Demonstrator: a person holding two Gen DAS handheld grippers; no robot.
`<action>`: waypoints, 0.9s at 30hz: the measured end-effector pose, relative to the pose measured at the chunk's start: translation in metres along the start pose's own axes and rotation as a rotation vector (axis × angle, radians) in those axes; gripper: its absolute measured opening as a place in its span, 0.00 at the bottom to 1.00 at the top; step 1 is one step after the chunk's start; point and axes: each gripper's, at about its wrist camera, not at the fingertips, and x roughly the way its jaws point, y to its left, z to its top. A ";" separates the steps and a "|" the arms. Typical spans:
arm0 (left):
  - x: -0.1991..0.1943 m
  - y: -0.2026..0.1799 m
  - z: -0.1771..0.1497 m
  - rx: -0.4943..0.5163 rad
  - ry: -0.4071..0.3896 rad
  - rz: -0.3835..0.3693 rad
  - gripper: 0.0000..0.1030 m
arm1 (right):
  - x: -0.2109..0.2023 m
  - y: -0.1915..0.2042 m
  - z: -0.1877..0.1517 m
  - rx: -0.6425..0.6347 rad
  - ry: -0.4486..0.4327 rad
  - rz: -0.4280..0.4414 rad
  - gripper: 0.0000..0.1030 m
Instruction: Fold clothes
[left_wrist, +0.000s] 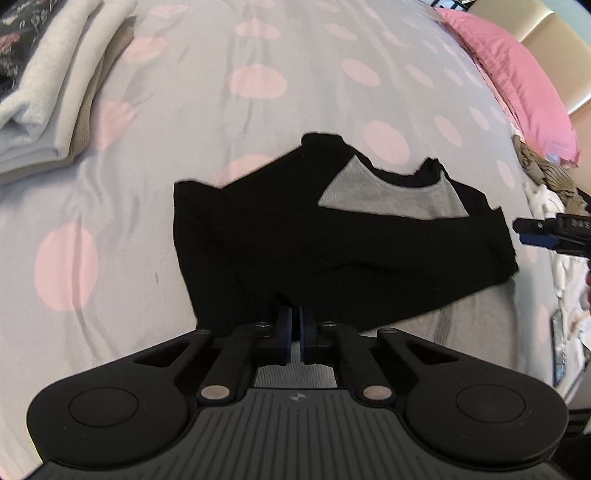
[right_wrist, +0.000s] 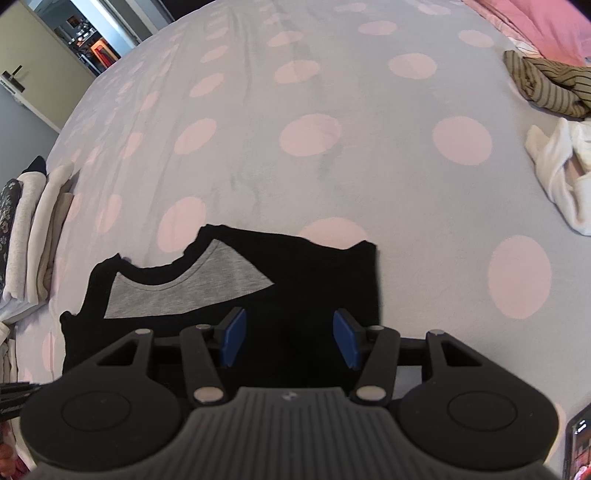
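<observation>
A black top with a grey inner neck panel (left_wrist: 388, 195) lies partly folded on the bed. It shows in the left wrist view (left_wrist: 295, 240) and in the right wrist view (right_wrist: 295, 284). My left gripper (left_wrist: 295, 317) is shut on the near edge of the black top. My right gripper (right_wrist: 290, 338) is open and empty, its blue pads (right_wrist: 232, 338) just above the top's near part. The right gripper also shows at the right edge of the left wrist view (left_wrist: 550, 232).
The bed has a grey cover with pink dots (right_wrist: 314, 133). A stack of folded light clothes (left_wrist: 44, 92) lies at the left. A pink pillow (left_wrist: 517, 70), a striped garment (right_wrist: 546, 85) and a white garment (right_wrist: 561, 170) lie at the right. A phone (right_wrist: 580, 443) lies at the lower right.
</observation>
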 end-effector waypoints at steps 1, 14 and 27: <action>0.001 0.001 -0.001 0.005 0.021 0.017 0.02 | 0.000 -0.002 0.000 0.003 0.001 -0.005 0.55; 0.000 0.011 -0.009 0.080 0.086 0.078 0.04 | 0.031 -0.028 -0.022 0.013 0.188 -0.069 0.21; 0.007 -0.002 0.013 0.085 -0.115 0.086 0.27 | -0.002 -0.018 0.008 0.056 0.003 0.001 0.45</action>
